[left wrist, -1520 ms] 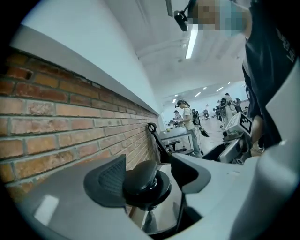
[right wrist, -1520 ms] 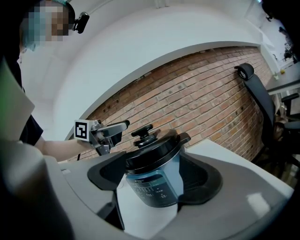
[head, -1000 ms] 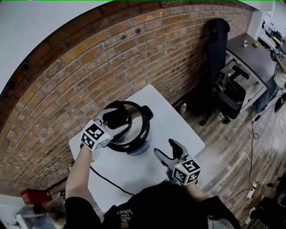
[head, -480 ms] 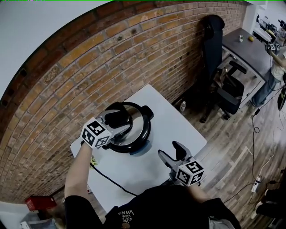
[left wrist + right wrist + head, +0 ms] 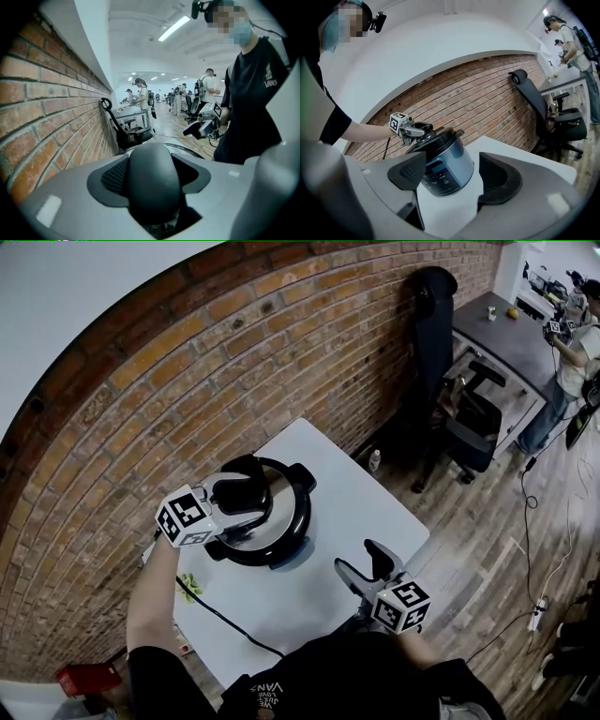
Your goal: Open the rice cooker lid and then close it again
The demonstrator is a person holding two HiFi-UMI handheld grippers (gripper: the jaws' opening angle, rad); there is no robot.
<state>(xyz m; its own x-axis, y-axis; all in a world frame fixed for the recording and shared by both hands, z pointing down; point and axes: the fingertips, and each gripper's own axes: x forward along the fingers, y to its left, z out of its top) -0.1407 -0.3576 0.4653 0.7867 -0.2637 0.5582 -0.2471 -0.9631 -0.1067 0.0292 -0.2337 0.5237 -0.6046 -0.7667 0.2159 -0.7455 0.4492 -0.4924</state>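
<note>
A black and steel rice cooker (image 5: pixel 281 538) stands on the white table (image 5: pixel 366 502) near the brick wall. My left gripper (image 5: pixel 236 499) is shut on the lid's black handle (image 5: pixel 242 486), which fills the space between the jaws in the left gripper view (image 5: pixel 152 183). From the right gripper view the lid (image 5: pixel 438 136) sits tilted on the pot (image 5: pixel 447 168), with its left side raised under the left gripper (image 5: pixel 415 131). My right gripper (image 5: pixel 360 559) hovers open over the table's front right with nothing between its fingers.
A black power cord (image 5: pixel 225 615) runs from the cooker across the table's front left. A brick wall (image 5: pixel 234 362) stands close behind the cooker. An office chair (image 5: pixel 469 432), a bottle (image 5: pixel 374 461) on the wood floor and a desk (image 5: pixel 506 334) with a person (image 5: pixel 574 357) lie to the right.
My left gripper has turned on the lid handle, and its marker cube has swung a little to the left. The right gripper has hardly moved.
</note>
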